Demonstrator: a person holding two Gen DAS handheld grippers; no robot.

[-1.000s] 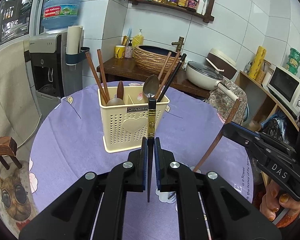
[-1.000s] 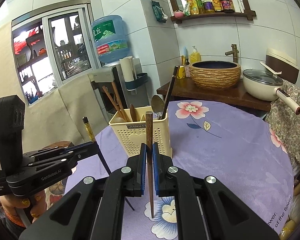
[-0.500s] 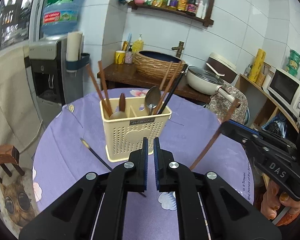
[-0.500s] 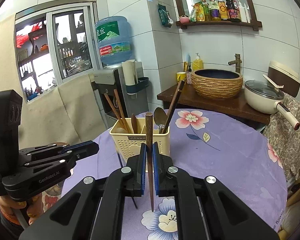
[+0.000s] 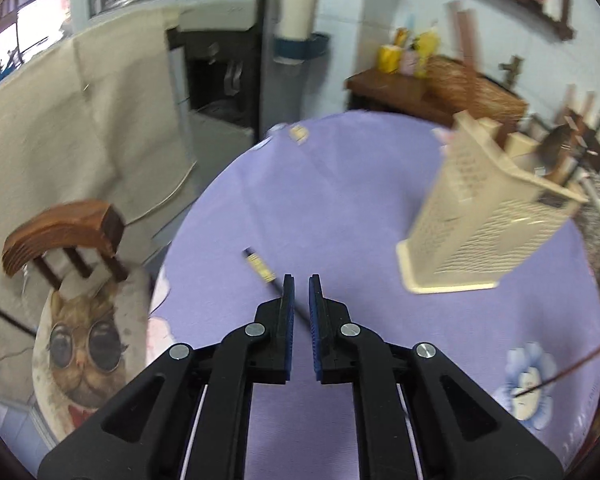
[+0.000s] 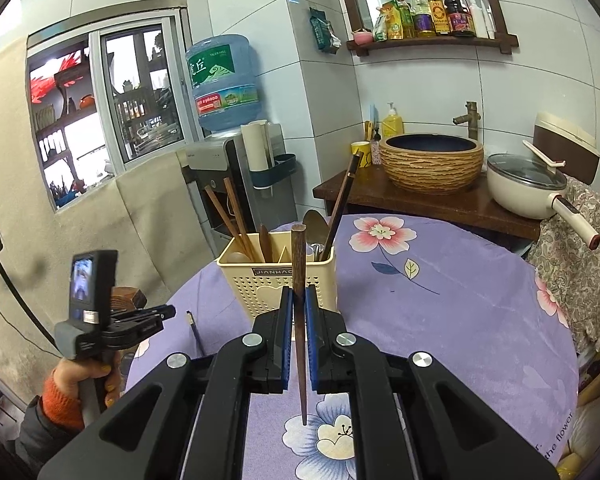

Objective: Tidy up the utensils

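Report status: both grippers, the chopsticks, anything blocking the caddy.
Left gripper shut, empty, over the black chopstick lying on the tablecloth. Right gripper shut on brown chopstick, upright. Utensil caddy unobstructed.

White-tiled walls (image 6: pixel 540 80) enclose the room. A window (image 6: pixel 108 112) with a metal frame sits in the beige wall at the left, daylight behind it. A water dispenser (image 6: pixel 216 160) carries a blue bottle (image 6: pixel 220 80). A dark wooden shelf (image 6: pixel 432 42) holds bottles of sauce and oil. Below it a wooden counter (image 6: pixel 420 200) bears a woven-look basin (image 6: pixel 432 164) and a cream pan (image 6: pixel 528 188). The round worktop (image 6: pixel 480 300) wears a purple flowered cloth; a wooden chair (image 5: pixel 64 236) stands beside it.
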